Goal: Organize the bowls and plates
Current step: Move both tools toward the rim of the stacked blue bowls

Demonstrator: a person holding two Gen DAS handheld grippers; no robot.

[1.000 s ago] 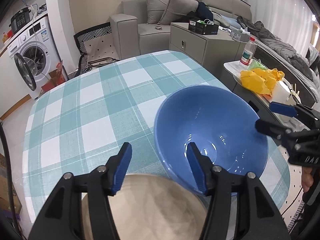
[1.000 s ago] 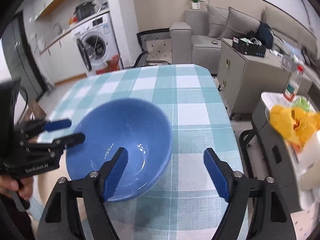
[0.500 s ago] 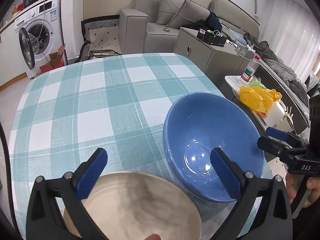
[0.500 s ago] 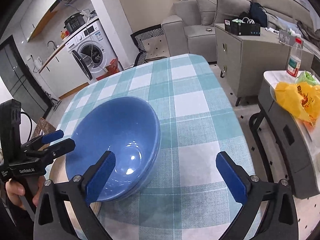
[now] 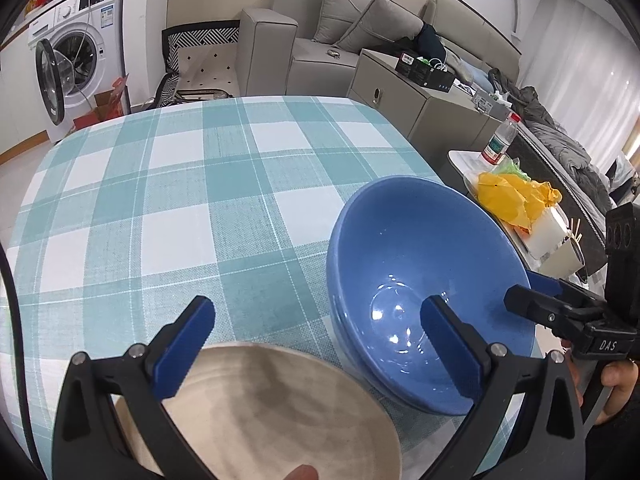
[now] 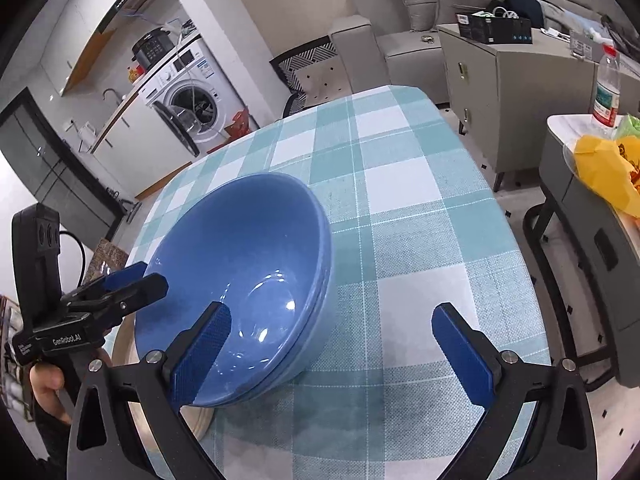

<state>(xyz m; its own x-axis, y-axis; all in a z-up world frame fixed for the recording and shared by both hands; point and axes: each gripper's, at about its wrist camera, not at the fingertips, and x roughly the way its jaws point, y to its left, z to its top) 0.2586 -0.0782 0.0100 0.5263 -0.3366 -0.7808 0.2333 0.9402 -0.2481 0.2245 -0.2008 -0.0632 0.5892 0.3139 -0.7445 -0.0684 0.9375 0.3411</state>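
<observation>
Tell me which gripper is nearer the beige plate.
Left. The left gripper hangs open right over the round beige plate; the right gripper straddles the blue bowl's rim beside it.

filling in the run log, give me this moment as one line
left gripper: open, over beige plate | right gripper: open, by blue bowls | bowls: stacked on checked table, beside plate | held: nothing

The right tongs (image 5: 532, 292) read "DAS", the left tongs (image 6: 132, 280) "GenRobot.AI".
</observation>
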